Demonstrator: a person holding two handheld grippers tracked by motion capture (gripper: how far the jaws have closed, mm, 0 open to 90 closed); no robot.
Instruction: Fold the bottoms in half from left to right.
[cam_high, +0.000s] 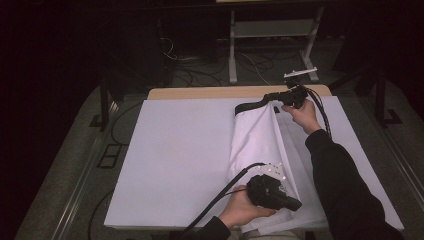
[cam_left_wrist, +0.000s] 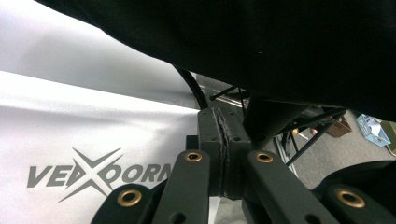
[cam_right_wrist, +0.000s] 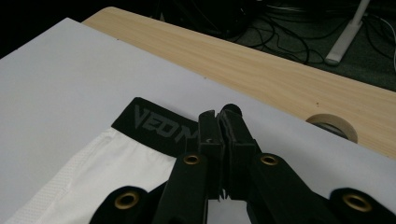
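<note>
Tongs pressed together on cloth: the right gripper (cam_right_wrist: 223, 122) pinches the black waistband (cam_right_wrist: 152, 125), the left gripper (cam_left_wrist: 225, 140) the hem of the white shorts (cam_high: 260, 142) lying on the white sheet (cam_high: 180, 150) — light, limp, slippery fabric, best gripped at the thick waistband and hem.

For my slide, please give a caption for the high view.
Two hand-held tongs, left and right, shut on white shorts with a black waistband, on a white-covered table.
</note>
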